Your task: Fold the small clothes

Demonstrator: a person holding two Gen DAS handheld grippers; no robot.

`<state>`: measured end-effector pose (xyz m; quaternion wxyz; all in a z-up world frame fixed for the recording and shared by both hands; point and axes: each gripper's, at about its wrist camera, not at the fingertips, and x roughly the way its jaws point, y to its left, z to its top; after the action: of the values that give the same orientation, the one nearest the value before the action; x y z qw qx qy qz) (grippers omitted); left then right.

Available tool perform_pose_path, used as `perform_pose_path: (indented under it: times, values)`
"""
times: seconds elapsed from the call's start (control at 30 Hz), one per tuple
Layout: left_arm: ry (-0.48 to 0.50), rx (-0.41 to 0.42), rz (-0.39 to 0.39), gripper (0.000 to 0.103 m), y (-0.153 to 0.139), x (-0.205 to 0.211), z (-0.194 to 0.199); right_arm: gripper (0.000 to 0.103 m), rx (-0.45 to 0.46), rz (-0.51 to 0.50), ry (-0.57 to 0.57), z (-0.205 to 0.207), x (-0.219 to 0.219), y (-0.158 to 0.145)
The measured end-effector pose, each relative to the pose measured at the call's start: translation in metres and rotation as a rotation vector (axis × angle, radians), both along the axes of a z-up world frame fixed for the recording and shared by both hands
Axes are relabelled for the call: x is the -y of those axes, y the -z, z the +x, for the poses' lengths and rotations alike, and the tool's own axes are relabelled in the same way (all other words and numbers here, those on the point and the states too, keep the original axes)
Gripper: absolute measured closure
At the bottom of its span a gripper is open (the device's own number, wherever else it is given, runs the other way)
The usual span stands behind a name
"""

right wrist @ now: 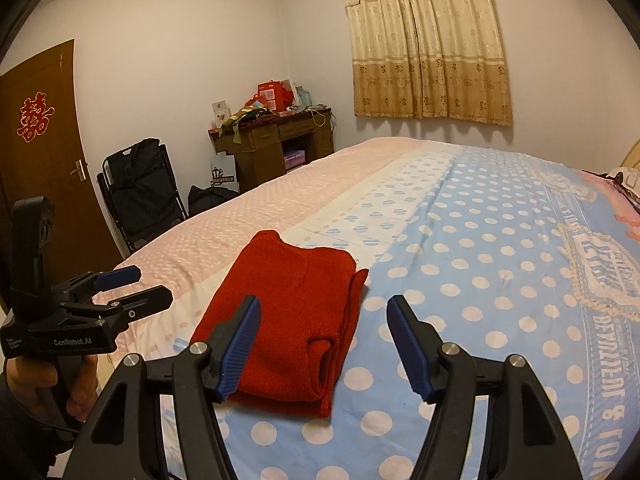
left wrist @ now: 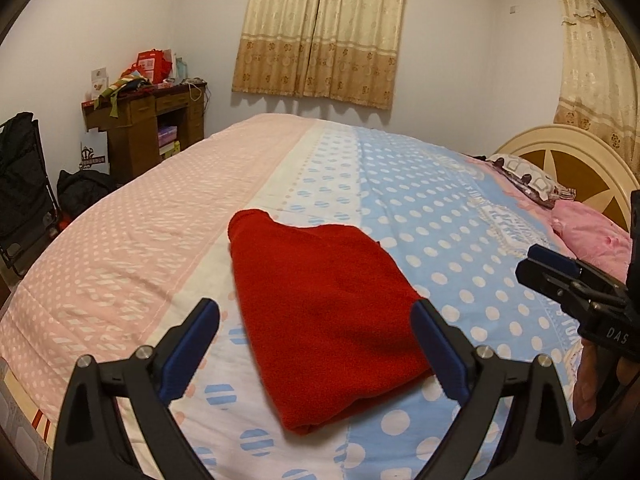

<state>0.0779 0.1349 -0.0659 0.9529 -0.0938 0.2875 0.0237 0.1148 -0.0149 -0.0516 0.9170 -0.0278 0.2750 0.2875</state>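
Spread across the lower frame, the dotted bed carries 1 folded red garment at centre; both tongs, left and right, are held wide, empty, seemingly released.

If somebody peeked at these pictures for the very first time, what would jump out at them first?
The bright red folded garment grabs the eye, lying alone on the polka-dot bedspread near the bed's front edge. Next come the black claws with blue pads: the left claw and the right claw both stand open above it, holding nothing. Behind, gold curtains hang on the far wall and a cluttered wooden desk sits in the corner.
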Motion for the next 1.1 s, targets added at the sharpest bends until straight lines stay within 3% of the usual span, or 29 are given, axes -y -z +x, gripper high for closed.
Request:
perform_pose_path:
  times: [1.1]
  values:
    - [0.016, 0.014, 0.068, 0.001, -0.001, 0.012, -0.003, 0.036, 0.047, 0.038, 0.061, -0.007, 0.01, -0.008]
